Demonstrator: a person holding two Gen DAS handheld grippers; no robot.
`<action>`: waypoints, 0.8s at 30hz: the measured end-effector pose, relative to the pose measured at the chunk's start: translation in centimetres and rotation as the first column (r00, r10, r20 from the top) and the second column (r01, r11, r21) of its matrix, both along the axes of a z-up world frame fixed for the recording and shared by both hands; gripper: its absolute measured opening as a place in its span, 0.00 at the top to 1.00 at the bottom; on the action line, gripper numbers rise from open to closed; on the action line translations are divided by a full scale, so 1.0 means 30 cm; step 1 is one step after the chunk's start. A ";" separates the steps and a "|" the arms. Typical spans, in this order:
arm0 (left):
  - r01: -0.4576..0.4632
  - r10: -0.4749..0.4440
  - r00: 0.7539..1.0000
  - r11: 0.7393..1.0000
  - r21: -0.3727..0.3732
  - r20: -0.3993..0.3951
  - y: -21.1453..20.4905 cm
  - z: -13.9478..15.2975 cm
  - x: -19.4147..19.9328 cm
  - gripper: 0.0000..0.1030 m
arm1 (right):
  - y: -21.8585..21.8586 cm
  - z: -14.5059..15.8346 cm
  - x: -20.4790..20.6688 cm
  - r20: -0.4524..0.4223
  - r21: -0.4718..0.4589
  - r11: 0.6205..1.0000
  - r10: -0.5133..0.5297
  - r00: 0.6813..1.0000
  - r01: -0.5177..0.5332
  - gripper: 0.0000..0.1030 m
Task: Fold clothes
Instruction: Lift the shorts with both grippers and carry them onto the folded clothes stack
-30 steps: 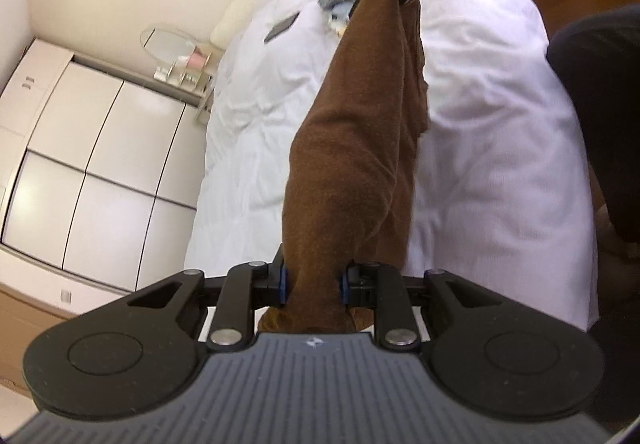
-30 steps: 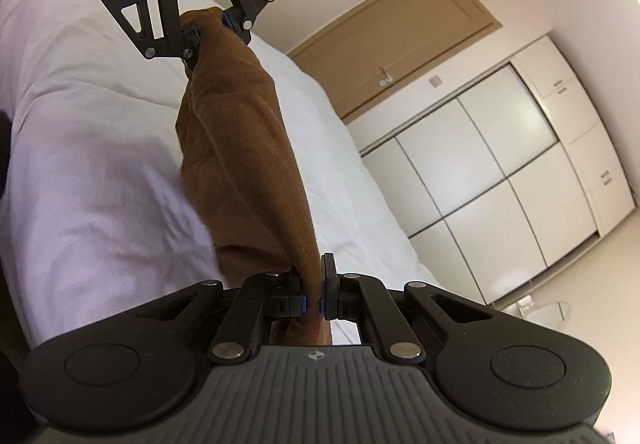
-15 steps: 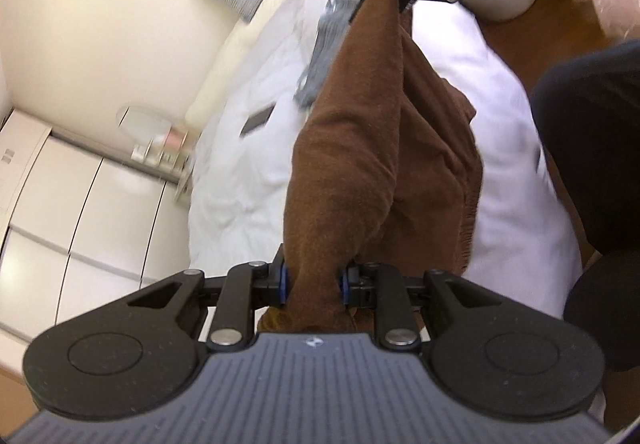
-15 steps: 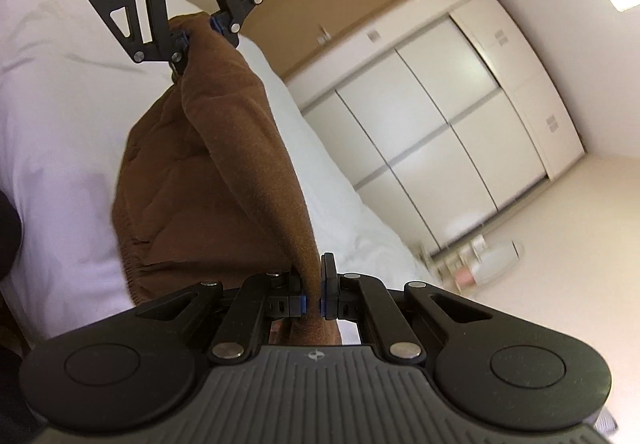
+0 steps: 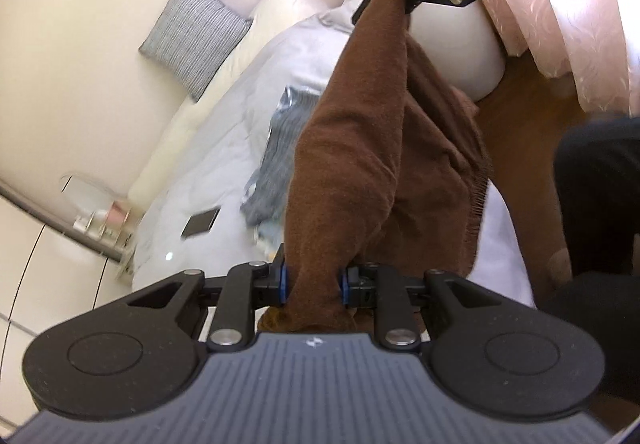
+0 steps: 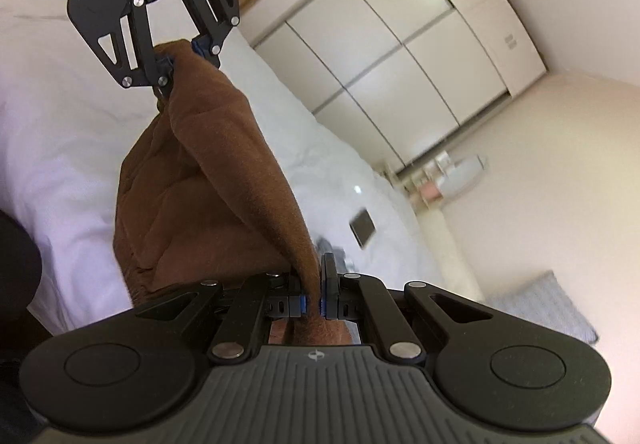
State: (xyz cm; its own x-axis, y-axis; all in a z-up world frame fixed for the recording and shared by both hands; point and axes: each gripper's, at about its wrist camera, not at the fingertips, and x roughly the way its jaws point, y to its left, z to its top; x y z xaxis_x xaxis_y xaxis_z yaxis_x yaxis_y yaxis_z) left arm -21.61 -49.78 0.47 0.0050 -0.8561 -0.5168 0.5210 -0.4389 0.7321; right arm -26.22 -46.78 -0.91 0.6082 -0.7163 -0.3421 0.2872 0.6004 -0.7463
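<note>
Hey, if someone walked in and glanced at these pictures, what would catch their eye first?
The brown garment stands out first: it is stretched in the air above the white bed, pinched at one end by the left tool and at the other by the right tool. Beyond it on the bed lie a crumpled blue-grey garment and a dark phone, with a striped cushion against the wall.

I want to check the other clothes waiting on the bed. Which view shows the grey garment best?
The left wrist view: the grey garment lies crumpled on the bed, beside the brown garment that partly hides it. The right wrist view shows only a blurred scrap past the right gripper.
</note>
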 end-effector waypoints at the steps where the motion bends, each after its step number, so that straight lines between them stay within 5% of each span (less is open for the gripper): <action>1: 0.010 -0.010 1.000 1.000 0.001 -0.008 -0.055 0.003 -0.004 0.81 | -0.033 0.003 -0.016 0.001 0.006 1.000 -0.015 1.000 0.015 0.98; 8: 0.064 -0.065 0.998 0.995 -0.076 0.000 -0.553 0.080 0.048 0.81 | -0.393 0.026 -0.016 0.008 -0.010 0.992 -0.129 0.992 0.129 0.98; 12: 0.078 -0.066 0.996 0.963 -0.256 0.055 -0.820 0.146 0.066 0.81 | -0.635 0.112 0.027 0.075 -0.182 0.960 -0.203 0.976 0.214 0.97; 14: 0.085 -0.069 0.995 0.958 -0.273 0.069 -0.934 0.105 0.082 0.81 | -0.721 0.135 0.040 0.123 -0.275 0.927 -0.227 0.966 0.253 0.97; 17: 0.061 -0.049 0.996 0.981 -0.185 0.070 -1.091 -0.096 0.112 0.81 | -0.830 0.057 0.071 0.147 -0.302 0.914 -0.235 0.961 0.270 0.96; 21: 0.008 -0.005 0.996 0.999 -0.032 0.089 -1.188 -0.450 0.155 0.80 | -0.979 -0.251 0.138 0.019 -0.132 0.955 -0.264 0.964 0.264 0.98; 24: 0.006 0.002 0.996 0.996 -0.091 0.085 -1.163 -0.537 0.171 0.78 | -0.993 -0.441 0.155 -0.101 -0.078 0.969 -0.242 0.965 0.234 0.97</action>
